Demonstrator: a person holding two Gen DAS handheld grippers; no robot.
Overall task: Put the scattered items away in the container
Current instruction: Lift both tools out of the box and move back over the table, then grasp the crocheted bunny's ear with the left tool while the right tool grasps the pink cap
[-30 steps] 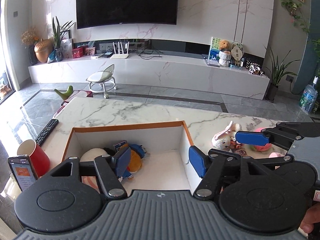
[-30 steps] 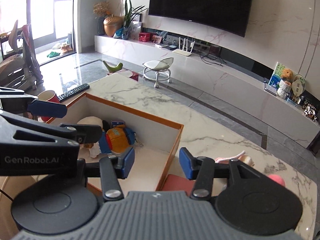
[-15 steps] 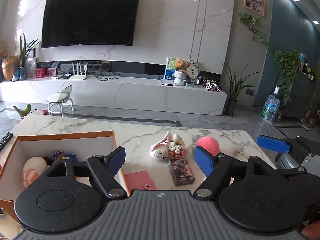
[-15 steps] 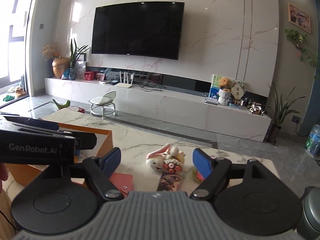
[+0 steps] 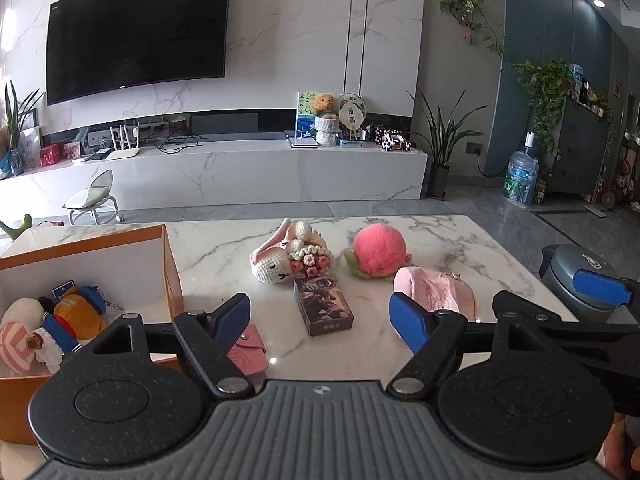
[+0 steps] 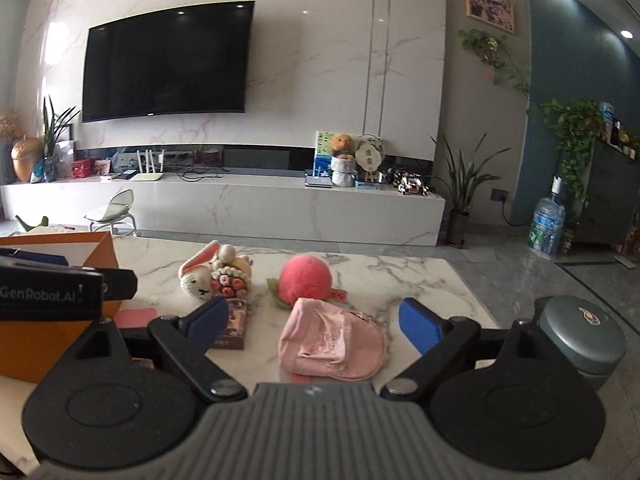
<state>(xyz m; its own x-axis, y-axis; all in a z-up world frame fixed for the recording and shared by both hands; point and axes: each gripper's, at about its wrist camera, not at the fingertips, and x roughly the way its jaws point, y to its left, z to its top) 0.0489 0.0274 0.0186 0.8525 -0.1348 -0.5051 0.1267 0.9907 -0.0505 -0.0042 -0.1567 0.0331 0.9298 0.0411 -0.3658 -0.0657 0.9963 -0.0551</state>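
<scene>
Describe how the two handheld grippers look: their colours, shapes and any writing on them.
Both the left gripper and the right gripper are matte black, with two round discs, angled link bars with silver pivots, and a ribbed grey housing. Their fingertips carry blue pads. White lettering reading GenRobot.AI marks the left gripper's side. No cables show.

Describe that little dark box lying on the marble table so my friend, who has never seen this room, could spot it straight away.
Start at the marble table with the orange-walled container on its left. Right of the container, in front of the crocheted white bunny, lies a small dark box with printed artwork. Among soft pink neighbours, the round plush ball, the pouch and the wallet, it alone is hard-edged, rectangular and dark.
</scene>
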